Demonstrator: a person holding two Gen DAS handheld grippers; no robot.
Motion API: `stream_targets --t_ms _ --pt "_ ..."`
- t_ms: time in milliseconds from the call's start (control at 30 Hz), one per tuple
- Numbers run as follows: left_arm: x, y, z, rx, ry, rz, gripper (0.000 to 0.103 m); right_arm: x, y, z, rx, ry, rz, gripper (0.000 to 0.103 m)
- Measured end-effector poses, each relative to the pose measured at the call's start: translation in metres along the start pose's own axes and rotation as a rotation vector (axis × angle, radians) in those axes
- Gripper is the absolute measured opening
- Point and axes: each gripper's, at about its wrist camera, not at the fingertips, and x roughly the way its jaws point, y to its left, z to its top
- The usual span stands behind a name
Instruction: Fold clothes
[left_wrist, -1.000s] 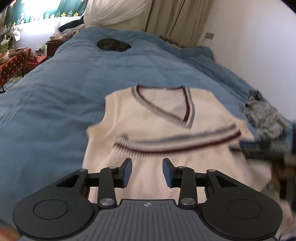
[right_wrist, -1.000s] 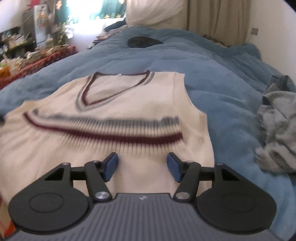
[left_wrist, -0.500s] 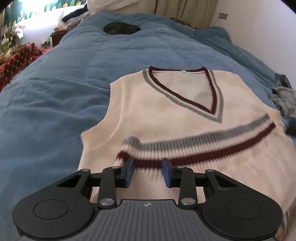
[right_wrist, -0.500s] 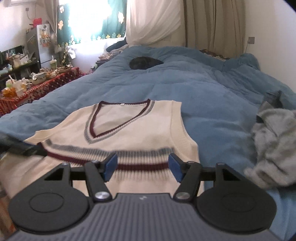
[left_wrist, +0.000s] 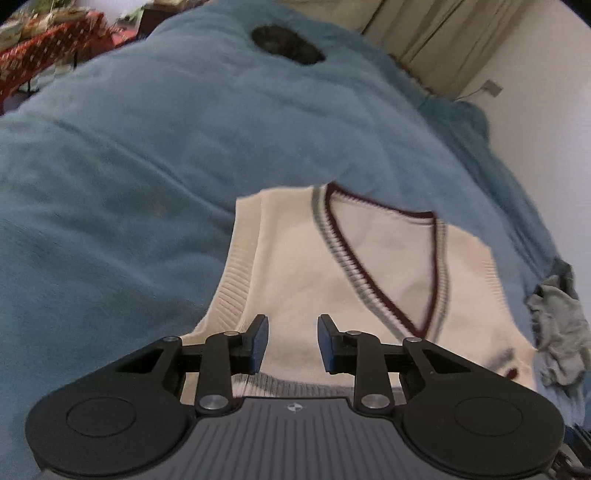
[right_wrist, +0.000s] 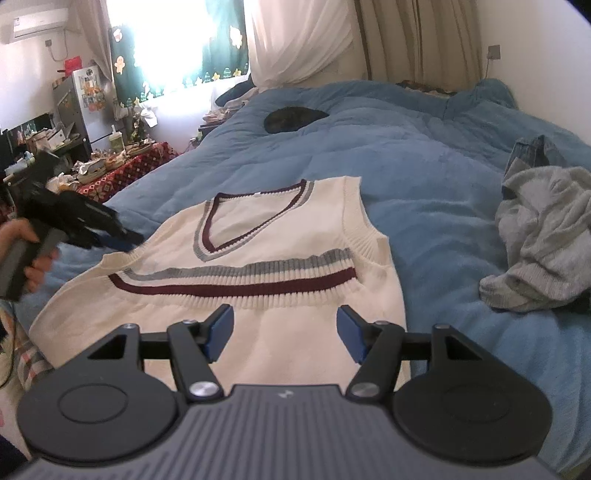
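Though flat, vest (right_wrist: 258, 258) neckline toward curtains (right_wrist: 417, 37)

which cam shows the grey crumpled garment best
The right wrist view: the crumpled grey knit garment lies whole and sharp on the blue fleece blanket. The left wrist view catches it only small and blurred at the right edge.

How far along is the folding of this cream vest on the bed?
Done: the vest lies spread flat, face up, on the blue duvet. In hand: nothing; the left gripper, just narrowing, and the right gripper hover open above it. Left: every fold, plus the grey heap.
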Motion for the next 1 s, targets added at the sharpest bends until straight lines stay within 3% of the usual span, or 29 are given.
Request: stream_targets --t_ms 133,300,367,533,567,700,767,867,1000 --pt "-0.029 -0.005 -0.022 0.058 0.049 0.003 0.028 0.010 0.002 -0.005 0.006 0.017 0.004 0.066" --pt "-0.023 0.005 -0.050 0.069 0.179 0.060 0.027 0.018 0.009 -0.005 -0.007 0.028 0.010 0.066" --pt "-0.017 0.011 -0.050 0.058 0.169 0.076 0.017 0.024 0.012 -0.003 -0.026 0.035 0.003 0.066" --pt "0.012 0.019 -0.031 0.019 0.142 0.052 0.016 0.052 0.002 0.006 -0.015 0.067 -0.045 0.066" --pt "0.019 0.021 -0.028 0.004 0.148 0.044 0.016 0.059 -0.002 0.008 -0.004 0.077 -0.052 0.064" --pt "0.036 0.023 -0.017 -0.008 0.144 0.027 0.016 0.088 -0.022 0.014 0.055 0.100 -0.049 0.036" --pt "0.042 0.024 -0.012 0.005 0.132 0.031 0.013 0.097 -0.028 0.019 0.063 0.094 -0.046 0.029" --pt "0.045 0.030 -0.006 -0.019 0.116 0.039 0.009 0.104 -0.033 0.031 0.075 0.090 -0.051 0.023" --pt "0.026 0.028 -0.006 -0.039 0.079 0.012 0.012 0.093 -0.037 0.045 0.083 0.042 -0.049 0.024"
